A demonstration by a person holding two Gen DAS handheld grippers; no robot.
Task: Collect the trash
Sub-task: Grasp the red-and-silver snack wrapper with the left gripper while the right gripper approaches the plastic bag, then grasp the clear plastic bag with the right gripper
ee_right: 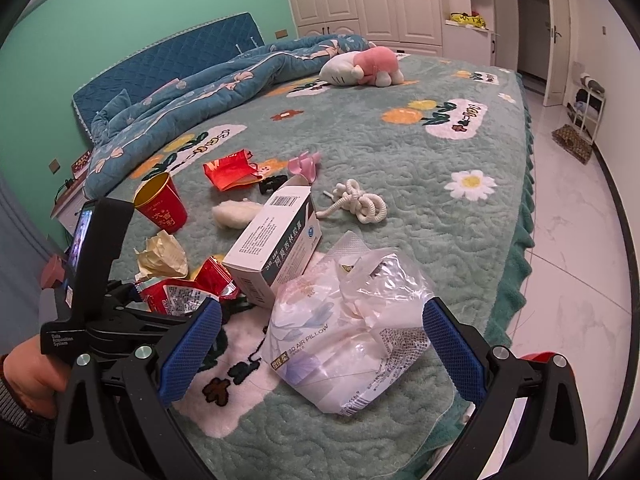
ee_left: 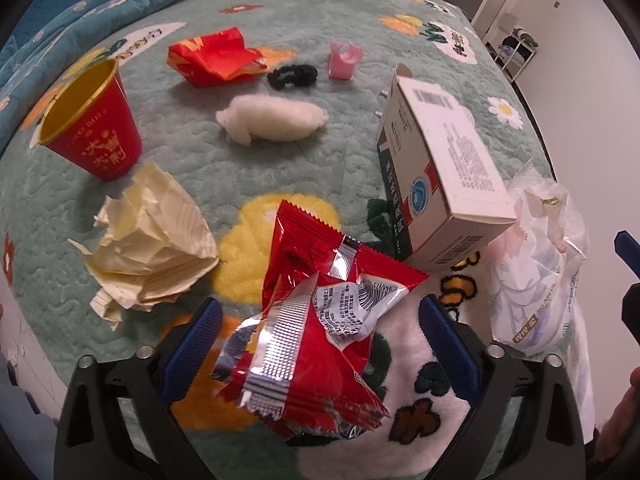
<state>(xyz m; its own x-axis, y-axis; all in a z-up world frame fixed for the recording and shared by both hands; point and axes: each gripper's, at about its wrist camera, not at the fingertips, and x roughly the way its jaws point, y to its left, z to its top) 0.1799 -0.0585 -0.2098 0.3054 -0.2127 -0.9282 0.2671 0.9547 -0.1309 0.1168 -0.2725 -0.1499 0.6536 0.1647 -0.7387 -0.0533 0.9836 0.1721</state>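
The near edge of the green quilted bedspread is crowded: a crumpled red foil wrapper, a white and green cardboard box and a clear plastic bag lie close together, box and bag touching. Narrow gaps are left between the wrapper, a crumpled yellow paper and a red paper cup. Open bedspread is found right of the coiled white cord.

Left claw angled steeply downward, blue-padded fingers spread wide with nothing pressed between them, right claw tilted down, fingers spread wide, a hand gripping the left claw's handle
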